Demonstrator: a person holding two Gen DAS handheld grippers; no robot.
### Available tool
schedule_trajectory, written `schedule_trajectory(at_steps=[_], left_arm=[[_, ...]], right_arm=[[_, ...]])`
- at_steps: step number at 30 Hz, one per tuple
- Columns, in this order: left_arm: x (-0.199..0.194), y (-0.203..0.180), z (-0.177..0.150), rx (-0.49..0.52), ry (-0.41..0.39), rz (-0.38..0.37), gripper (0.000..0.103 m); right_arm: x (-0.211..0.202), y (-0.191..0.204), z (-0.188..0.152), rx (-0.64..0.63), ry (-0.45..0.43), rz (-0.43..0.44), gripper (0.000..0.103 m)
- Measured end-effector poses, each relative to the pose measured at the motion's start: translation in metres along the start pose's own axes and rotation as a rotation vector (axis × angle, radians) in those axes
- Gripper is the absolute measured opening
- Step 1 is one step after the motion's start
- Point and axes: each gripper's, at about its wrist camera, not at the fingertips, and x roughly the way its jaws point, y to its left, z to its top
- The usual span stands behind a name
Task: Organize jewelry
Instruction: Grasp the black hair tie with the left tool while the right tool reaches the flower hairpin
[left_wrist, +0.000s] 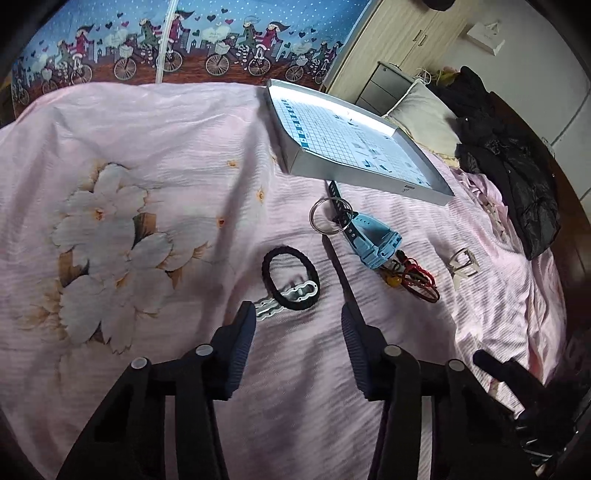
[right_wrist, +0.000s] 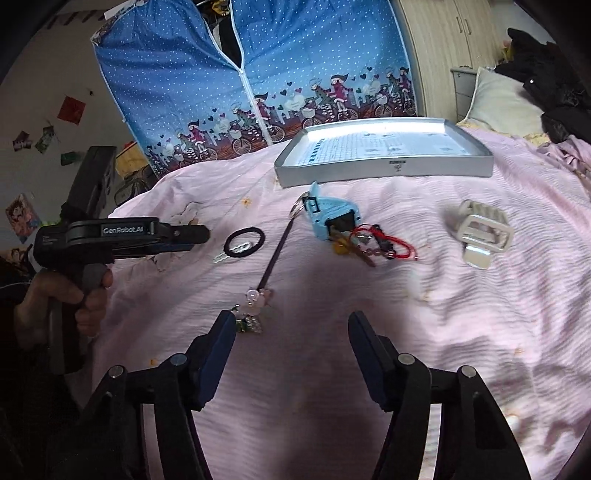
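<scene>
On the pink bedspread lie a black hair tie (left_wrist: 290, 277) (right_wrist: 244, 242) over a silver clip (left_wrist: 284, 300), a blue watch (left_wrist: 373, 240) (right_wrist: 330, 218) with a metal ring (left_wrist: 330, 215), red cords with beads (left_wrist: 415, 278) (right_wrist: 373, 242), a white hair claw (left_wrist: 463, 265) (right_wrist: 482, 230) and a dark stick with pink beads (right_wrist: 264, 278). A shallow grey box lid (left_wrist: 364, 177) (right_wrist: 388, 170) sits behind them. My left gripper (left_wrist: 298, 330) is open, just short of the hair tie. My right gripper (right_wrist: 291, 338) is open above the bedspread, its left finger beside the pink beads.
A hand (right_wrist: 64, 299) holds the left gripper's handle (right_wrist: 122, 236) at the left. A blue printed fabric wardrobe (right_wrist: 258, 81) stands behind the bed. A pillow (left_wrist: 424, 118) and dark clothes (left_wrist: 509, 162) lie at the right, with wooden cabinets (left_wrist: 406, 40) beyond.
</scene>
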Motion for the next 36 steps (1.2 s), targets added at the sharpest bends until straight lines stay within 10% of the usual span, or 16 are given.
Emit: schedule_trajectory(at_steps=[17, 36], left_arm=[[0.052, 0.045, 0.036, -0.057, 0.124, -0.078, 0.016], [0.011, 0.017, 0.005, 0.031, 0.155, -0.014, 0.003]], right_arm=[[0.083, 0.022, 0.003, -0.020, 0.079, -0.042, 0.048], [0.055, 0.023, -0.004, -0.013, -0.028, 0.027, 0.047]])
